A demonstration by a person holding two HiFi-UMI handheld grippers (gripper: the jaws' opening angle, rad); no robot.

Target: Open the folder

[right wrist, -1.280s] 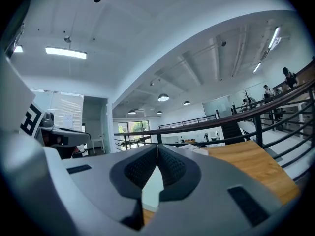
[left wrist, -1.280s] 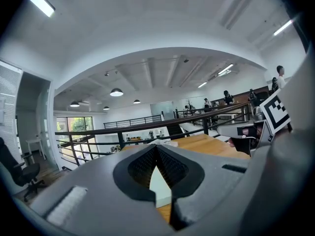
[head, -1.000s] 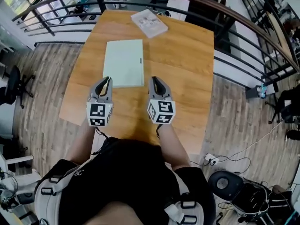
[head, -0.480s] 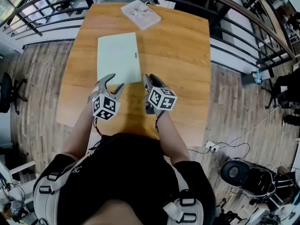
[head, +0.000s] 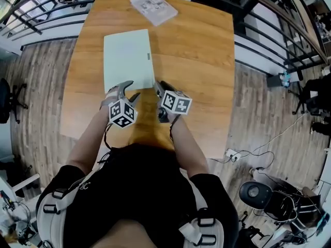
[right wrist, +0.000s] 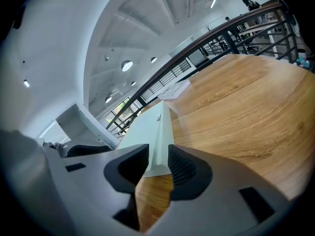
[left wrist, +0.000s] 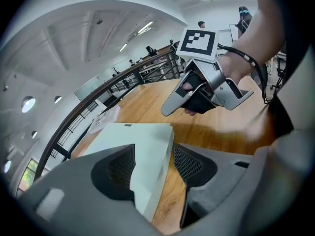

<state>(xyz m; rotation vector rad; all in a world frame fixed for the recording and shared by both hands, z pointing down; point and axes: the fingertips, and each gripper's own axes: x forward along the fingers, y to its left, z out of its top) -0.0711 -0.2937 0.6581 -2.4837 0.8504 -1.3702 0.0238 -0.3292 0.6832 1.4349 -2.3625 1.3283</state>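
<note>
A pale green folder lies shut and flat on the wooden table. Both grippers sit low at its near edge. My left gripper is at the near edge, left of the near right corner, and its jaws are opening. In the left gripper view the folder's corner lies between the pads without touching them. My right gripper is open at the near right corner. In the right gripper view the folder's corner edge stands in the gap, unpressed. The right gripper also shows in the left gripper view.
A thin packet of printed sheets lies at the table's far end. A dark metal railing curves round the far and right sides. An office chair stands on the floor at left, and cables lie at right.
Both grippers have come down and forward to the folder's near edge. Their jaws, shut a second ago, have spread open, and both have rolled.
</note>
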